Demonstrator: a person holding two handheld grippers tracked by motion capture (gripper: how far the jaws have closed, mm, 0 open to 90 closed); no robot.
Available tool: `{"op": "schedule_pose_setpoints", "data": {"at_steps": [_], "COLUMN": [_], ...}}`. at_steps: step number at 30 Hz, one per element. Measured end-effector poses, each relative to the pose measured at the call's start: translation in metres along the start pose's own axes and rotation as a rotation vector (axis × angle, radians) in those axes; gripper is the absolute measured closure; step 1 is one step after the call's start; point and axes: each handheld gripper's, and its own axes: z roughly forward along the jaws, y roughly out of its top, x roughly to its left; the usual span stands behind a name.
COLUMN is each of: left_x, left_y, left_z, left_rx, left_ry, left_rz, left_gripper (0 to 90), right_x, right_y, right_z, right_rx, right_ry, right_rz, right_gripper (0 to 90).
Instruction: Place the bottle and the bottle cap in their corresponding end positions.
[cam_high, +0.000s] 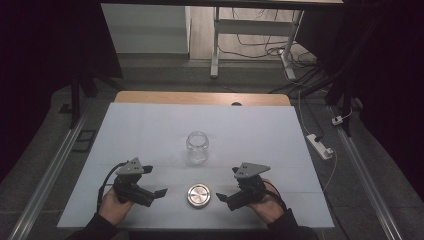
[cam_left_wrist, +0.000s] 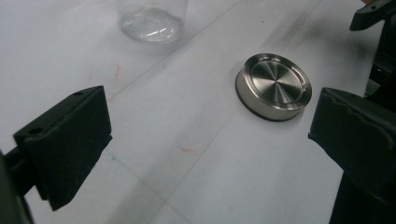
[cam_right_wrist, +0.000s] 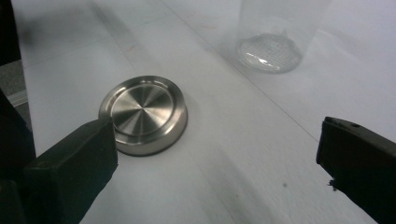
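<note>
A clear glass jar (cam_high: 197, 146) stands upright and lidless at the middle of the white table cover (cam_high: 150, 125). A round brushed-metal lid (cam_high: 198, 195) lies flat in front of it, near the front edge. My left gripper (cam_high: 154, 187) rests to the left of the lid, open, nothing between its jaws. My right gripper (cam_high: 226, 192) sits to the right of the lid, open and empty too. In the left gripper view the lid (cam_left_wrist: 273, 86) lies ahead right and the jar base (cam_left_wrist: 150, 21) at the top. In the right gripper view the lid (cam_right_wrist: 143, 113) is close by the left jaw, the jar (cam_right_wrist: 275, 42) farther off.
The table's wooden back edge (cam_high: 200, 97) shows beyond the cover. A power strip (cam_high: 320, 145) and cables lie on the floor to the right. A desk frame (cam_high: 250, 45) stands behind the table.
</note>
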Motion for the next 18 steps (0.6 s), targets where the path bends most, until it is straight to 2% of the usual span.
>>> {"op": "schedule_pose_setpoints", "data": {"at_steps": [9,18], "left_x": [0.001,0.000], "left_y": [-0.019,-0.043], "left_z": [-0.023,-0.045], "left_rx": [-0.022,-0.022], "left_ry": [0.032,0.105], "left_rz": [-0.045,-0.086], "left_gripper": [0.0,0.0], "right_x": [-0.006,-0.014], "right_y": [-0.010,-0.027], "right_z": [-0.015,-0.040], "right_rx": [-0.008,-0.022], "right_ry": [-0.050,-0.115], "right_rz": [0.025,0.084], "right_gripper": [0.0,0.0]}}
